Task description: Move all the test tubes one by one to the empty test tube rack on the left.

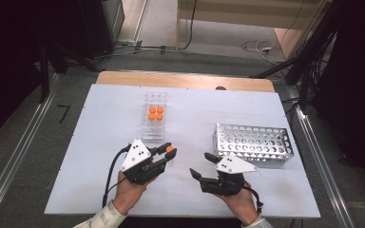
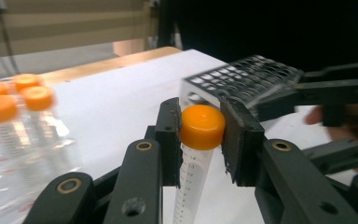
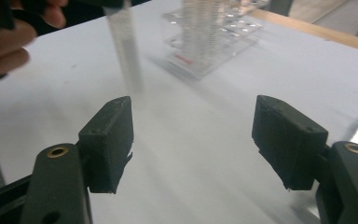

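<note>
L claw (image 2: 200, 140) is clamped on a tube (image 2: 193, 182), pads squeezing the orange cap (image 2: 202, 126) from both sides; tube hangs down between the jaws w/ its body below the pads. In the high view the same L claw (image 1: 164, 154) holds it a little off the table (image 1: 100, 142), cap at the tips. R claw (image 3: 193, 140) is wide apart, nothing between its jaws, facing the tube (image 3: 123, 46) just ahead of it.

Risks, as I see it: grip is on the cap only, so the tube could swing or twist loose if the cap isn't screwed tight, esp. w/ a quick move. If the R claw closes on the body while the L one is off-line, the tube may tilt or slip out. Metal rack (image 1: 254, 142) sits just beyond the R claw; a slanted tube would catch a hole edge rather than drop in. Clear rack (image 1: 154, 116), farther out ahead of the L claw w/ four capped tubes, could get knocked by a wide sweep.

Hard to tell: tube's lower end is cut off in the L gripper view and blurred in the R one; whether it holds any liquid, can't say. Clear rack is smeared by motion blur in both gripper views. Person's hands (image 1: 128, 192) are partly cut off at the bottom edge.
</note>
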### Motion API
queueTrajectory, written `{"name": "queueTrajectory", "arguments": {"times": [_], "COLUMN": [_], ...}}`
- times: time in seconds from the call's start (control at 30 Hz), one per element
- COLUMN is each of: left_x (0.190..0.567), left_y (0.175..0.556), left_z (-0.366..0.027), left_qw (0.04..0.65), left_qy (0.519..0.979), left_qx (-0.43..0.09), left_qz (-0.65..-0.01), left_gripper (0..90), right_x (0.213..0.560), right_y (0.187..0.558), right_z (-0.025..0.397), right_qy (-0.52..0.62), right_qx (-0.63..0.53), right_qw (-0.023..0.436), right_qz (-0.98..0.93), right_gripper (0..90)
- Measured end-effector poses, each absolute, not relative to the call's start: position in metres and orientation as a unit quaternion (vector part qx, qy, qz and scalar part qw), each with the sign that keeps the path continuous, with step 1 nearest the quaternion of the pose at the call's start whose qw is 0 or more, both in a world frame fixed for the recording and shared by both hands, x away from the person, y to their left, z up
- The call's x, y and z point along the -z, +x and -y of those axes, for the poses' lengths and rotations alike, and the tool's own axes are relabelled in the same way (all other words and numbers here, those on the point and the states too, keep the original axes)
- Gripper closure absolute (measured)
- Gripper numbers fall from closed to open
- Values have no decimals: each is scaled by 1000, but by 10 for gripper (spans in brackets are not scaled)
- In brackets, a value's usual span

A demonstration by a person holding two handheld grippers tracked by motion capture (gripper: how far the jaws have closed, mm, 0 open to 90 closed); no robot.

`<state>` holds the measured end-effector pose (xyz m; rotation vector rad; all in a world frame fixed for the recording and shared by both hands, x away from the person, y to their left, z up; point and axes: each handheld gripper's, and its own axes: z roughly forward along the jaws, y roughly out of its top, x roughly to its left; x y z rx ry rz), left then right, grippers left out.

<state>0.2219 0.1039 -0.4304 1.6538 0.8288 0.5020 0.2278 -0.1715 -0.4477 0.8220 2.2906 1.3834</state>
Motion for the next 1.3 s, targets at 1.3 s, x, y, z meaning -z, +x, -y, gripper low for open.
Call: {"name": "queueTrajectory", "arguments": {"times": [1.3], "left_x": [395], "left_y": [285], "left_z": [-167], "left_qw": [559], "left_qy": [628], "left_qx": [-310], "left_qz": [-443], "left_gripper": [699], "right_x": [449], "right_y": [234], "right_z": [256], "right_qy": [387], "right_qx": [-478], "right_qw": [222], "right_qz": [-757], "right_gripper": [258]}}
